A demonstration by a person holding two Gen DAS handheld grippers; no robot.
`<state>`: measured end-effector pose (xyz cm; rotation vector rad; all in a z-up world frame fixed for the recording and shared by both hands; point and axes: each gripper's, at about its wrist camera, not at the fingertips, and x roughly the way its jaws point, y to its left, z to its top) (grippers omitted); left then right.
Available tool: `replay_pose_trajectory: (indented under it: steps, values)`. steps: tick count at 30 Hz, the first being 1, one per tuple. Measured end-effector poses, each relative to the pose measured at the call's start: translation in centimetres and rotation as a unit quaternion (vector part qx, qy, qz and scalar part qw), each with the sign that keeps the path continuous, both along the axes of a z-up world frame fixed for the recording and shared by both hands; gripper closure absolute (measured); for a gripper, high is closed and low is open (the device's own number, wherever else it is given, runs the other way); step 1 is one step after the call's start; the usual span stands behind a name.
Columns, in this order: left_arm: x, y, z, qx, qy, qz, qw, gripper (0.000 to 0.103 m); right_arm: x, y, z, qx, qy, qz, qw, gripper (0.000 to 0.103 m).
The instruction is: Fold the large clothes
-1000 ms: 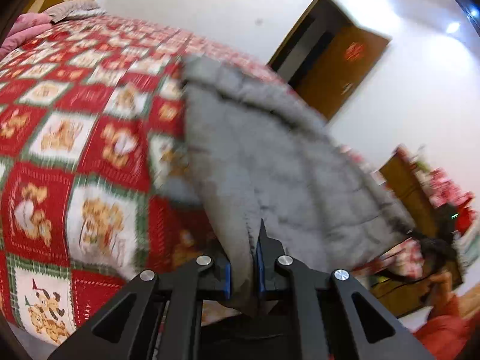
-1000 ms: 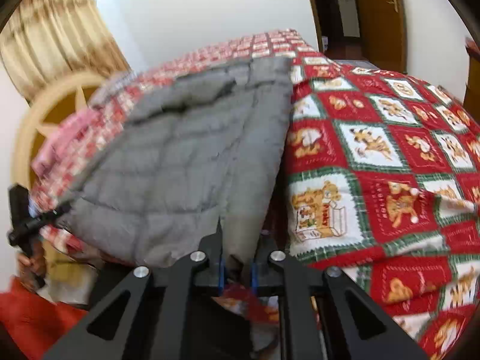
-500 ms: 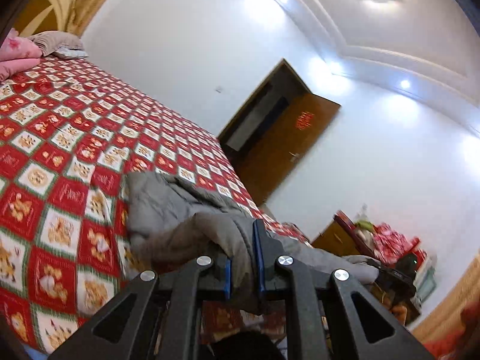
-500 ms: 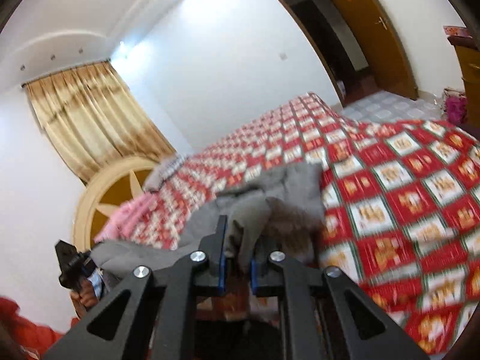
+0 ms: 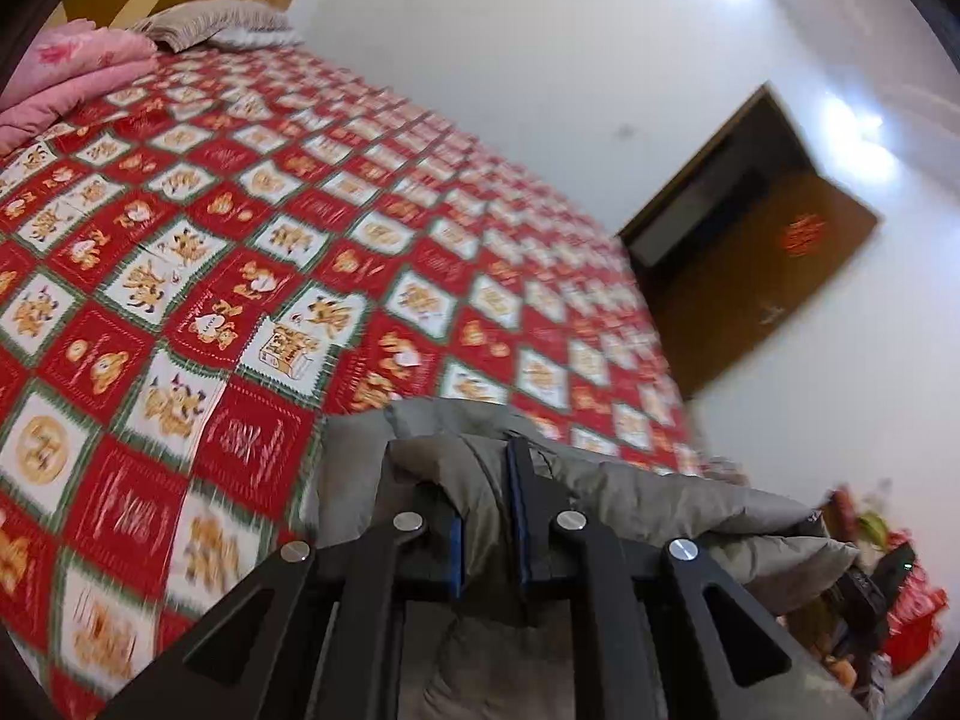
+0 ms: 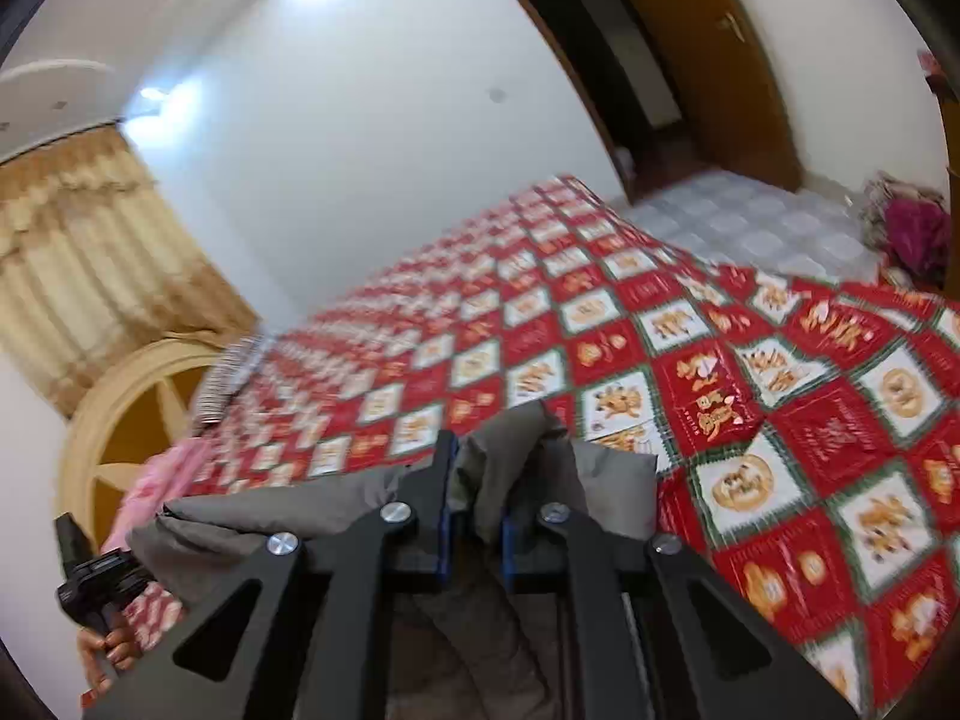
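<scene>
Two corners of the grey padded coat are pinched, one in the left gripper, one in the right gripper, each pair of jaws pressed tight on a thick fold of cloth. It hangs between them at the near edge of the red patterned bedspread, mostly off the bed. Quilted and puffy, it looks soft, bulky and springy, so folds will likely puff open; hems and corners seem the surest holds.
</scene>
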<state>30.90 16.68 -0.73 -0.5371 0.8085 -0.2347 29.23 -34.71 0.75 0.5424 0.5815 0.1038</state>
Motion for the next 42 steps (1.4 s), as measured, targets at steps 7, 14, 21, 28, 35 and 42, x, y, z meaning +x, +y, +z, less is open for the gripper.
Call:
replay_pose_trajectory:
  steps: [7,14,21,28,35,42]
  values:
    - [7.6,-1.4,-8.2,0.051,0.092,0.030,0.9940,0.090,7.3,0.7,-8.6,-0.023,0.078,-0.049,0.995,0.088]
    - [9.8,-2.9,-12.8,0.037,0.096,0.015,0.9946,0.087,8.8,2.5,-13.0,-0.109,0.088,-0.077,0.987,0.083]
    - [10.4,0.2,-14.3,-0.115,0.107,0.012,0.9875,0.081,8.9,0.8,-14.3,-0.031,0.086,-0.065,0.994,0.074]
    - [5.2,5.8,-4.1,-0.060,0.005,0.069,0.9958,0.009,3.8,-1.0,-7.2,0.001,-0.010,-0.061,0.998,0.008]
    - [2.5,-4.9,1.6,0.142,-0.062,0.003,0.9879,0.009,0.6,8.0,0.9,-0.154,-0.043,0.031,0.987,0.039]
    - [3.2,-19.5,-3.2,0.288,-0.083,-0.079,0.9507,0.009,8.5,17.8,-6.5,-0.198,0.071,0.120,0.970,0.074]
